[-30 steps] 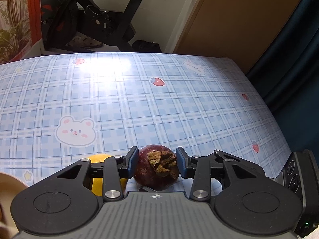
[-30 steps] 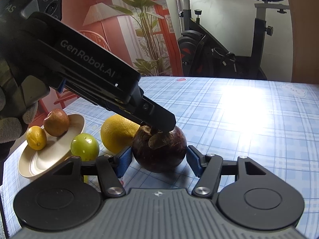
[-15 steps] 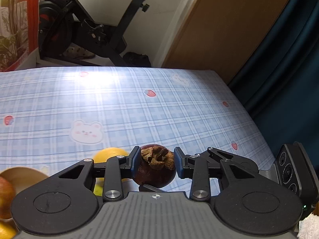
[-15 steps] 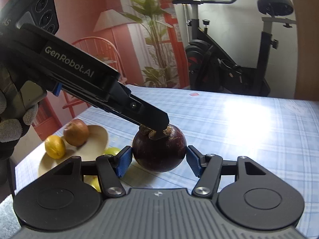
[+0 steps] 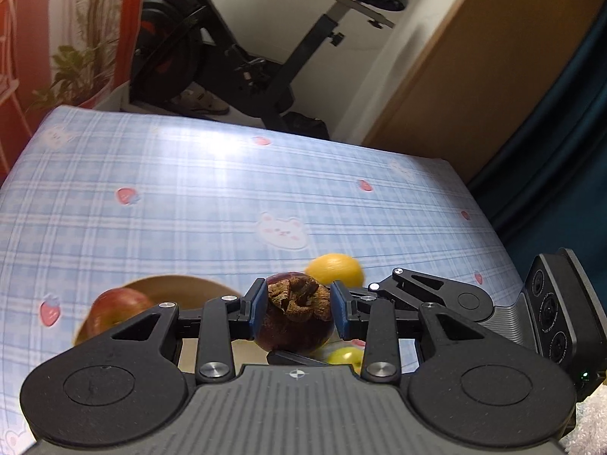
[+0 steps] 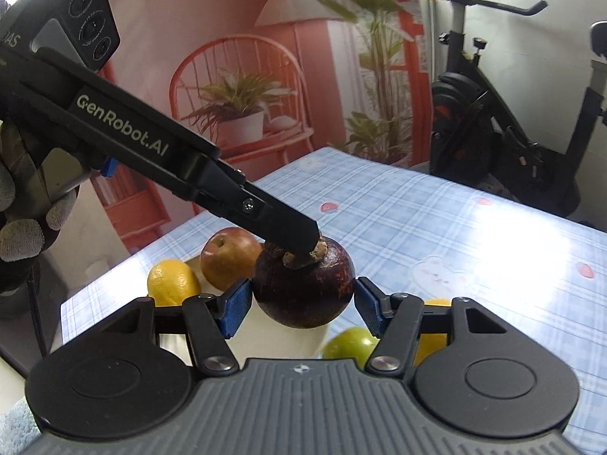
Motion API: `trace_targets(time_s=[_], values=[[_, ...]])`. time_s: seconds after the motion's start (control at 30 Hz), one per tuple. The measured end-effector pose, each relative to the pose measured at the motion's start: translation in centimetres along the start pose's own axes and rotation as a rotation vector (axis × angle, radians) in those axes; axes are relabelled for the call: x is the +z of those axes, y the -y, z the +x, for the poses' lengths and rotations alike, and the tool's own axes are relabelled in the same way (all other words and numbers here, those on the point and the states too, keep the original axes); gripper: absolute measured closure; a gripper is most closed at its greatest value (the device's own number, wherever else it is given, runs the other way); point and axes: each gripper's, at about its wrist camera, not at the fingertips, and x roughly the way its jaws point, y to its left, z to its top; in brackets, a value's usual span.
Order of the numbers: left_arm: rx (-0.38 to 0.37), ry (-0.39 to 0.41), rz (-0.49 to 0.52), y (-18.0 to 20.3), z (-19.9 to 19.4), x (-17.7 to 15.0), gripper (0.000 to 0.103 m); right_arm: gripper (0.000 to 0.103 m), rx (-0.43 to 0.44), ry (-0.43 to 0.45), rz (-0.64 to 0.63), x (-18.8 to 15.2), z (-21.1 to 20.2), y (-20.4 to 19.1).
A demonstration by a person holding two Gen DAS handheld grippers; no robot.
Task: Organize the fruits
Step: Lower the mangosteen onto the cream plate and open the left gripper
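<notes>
A dark purple mangosteen (image 5: 292,326) with a dry brown cap hangs in the air over the beige plate (image 5: 178,284). My left gripper (image 5: 297,303) is shut on its top, blue pads against the cap. In the right wrist view the mangosteen (image 6: 303,284) sits between the pads of my right gripper (image 6: 303,309), which touch both its sides. The left gripper's finger (image 6: 280,223) slants down from the upper left onto the cap. A red apple (image 6: 227,261) and a yellow citrus (image 6: 172,284) lie on the plate (image 6: 273,341).
On the blue plaid tablecloth (image 5: 189,208) beside the plate lie a green fruit (image 6: 351,341) and an orange fruit (image 5: 334,269). A gloved hand (image 6: 22,235) holds the left gripper. An exercise bike (image 5: 235,57) stands beyond the table's far edge.
Both grippers have lifted the mangosteen off the cloth and carried it sideways from beside the orange fruit to above the plate. The left jaws narrowed a little on the cap.
</notes>
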Motion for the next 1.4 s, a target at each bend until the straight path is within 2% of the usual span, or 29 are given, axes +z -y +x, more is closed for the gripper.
trace_targets(time_s=[0.23,0.73,0.97,1.17,1.4], values=[[0.017,-0.008,-0.081,-4.3,1.6,-0.8,0.065,0.041,0.01,-0.087,-0.013,0.1,4.9,-1.2],[0.07,0.0,-0.084,-6.1,2.4,-0.9,0.065,0.041,-0.007,-0.127,-0.019,0.3,8.2,-1.2],[0.099,-0.001,-0.042,-5.3,2.6,-1.0,0.064,0.041,-0.015,-0.146,-0.021,0.5,8.1,-1.3],[0.123,-0.002,-0.032,-4.9,2.4,-1.0,0.063,0.041,-0.026,-0.153,-0.042,0.0,6.1,-1.1],[0.17,-0.017,-0.003,-3.7,2.4,-1.2,0.06,0.041,-0.021,-0.046,0.035,-1.8,1.4,1.3]])
